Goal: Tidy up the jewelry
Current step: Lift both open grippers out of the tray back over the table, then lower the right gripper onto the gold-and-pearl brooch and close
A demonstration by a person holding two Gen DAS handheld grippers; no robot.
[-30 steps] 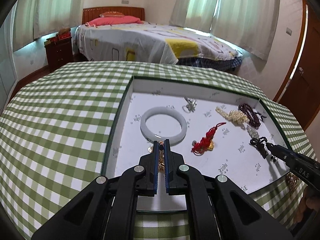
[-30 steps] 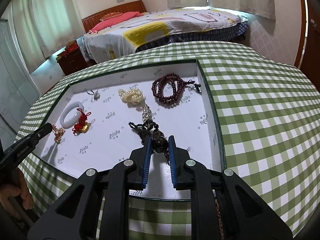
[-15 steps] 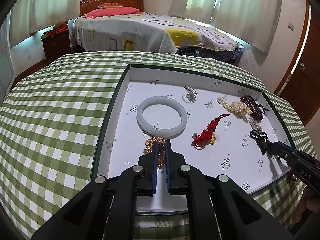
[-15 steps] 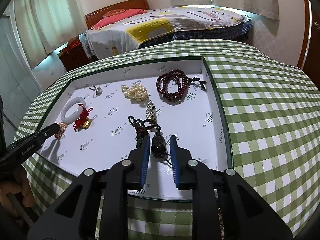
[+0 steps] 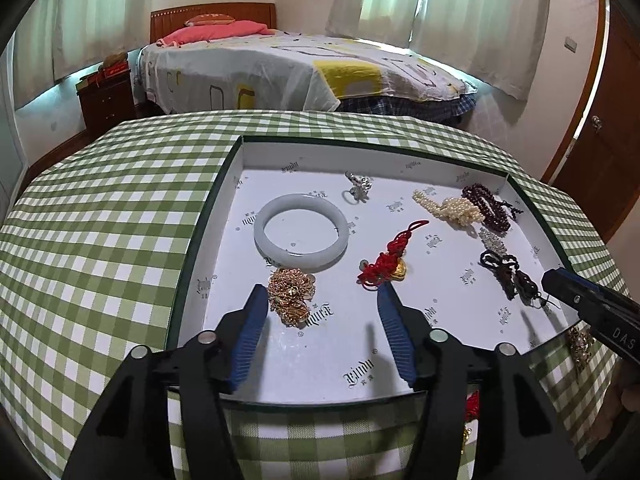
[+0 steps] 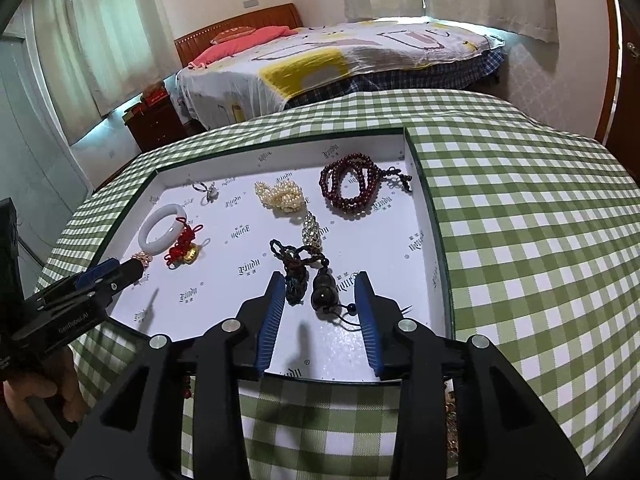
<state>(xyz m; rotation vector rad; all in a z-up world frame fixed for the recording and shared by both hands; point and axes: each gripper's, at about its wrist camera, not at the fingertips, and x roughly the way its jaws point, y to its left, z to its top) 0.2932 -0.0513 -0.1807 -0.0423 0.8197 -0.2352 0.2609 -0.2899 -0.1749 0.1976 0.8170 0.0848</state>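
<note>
A shallow white tray [image 5: 224,208] [image 6: 424,184] on the checked table holds the jewelry. My left gripper [image 5: 322,294] is open and empty above the tray's near part, with a gold chain pile [image 5: 290,292] lying just inside its left finger. A white jade bangle [image 5: 301,231], a red knot charm [image 5: 390,260] and a silver ring [image 5: 358,188] lie beyond. My right gripper [image 6: 320,284] is open, with a dark gourd pendant on a cord [image 6: 323,288] lying loose on the tray between its fingers.
Pearls [image 6: 282,196], dark red beads [image 6: 352,184] and a crystal piece [image 6: 312,230] lie in the tray's far right part. The green checked cloth [image 5: 100,216] surrounds the tray. More jewelry [image 5: 580,350] hangs at the table's near edge. A bed stands behind.
Both grippers have opened. The left let go of the gold chain and the right let go of the dark pendant; both pieces now lie on the tray. Both grippers have drawn back slightly.
</note>
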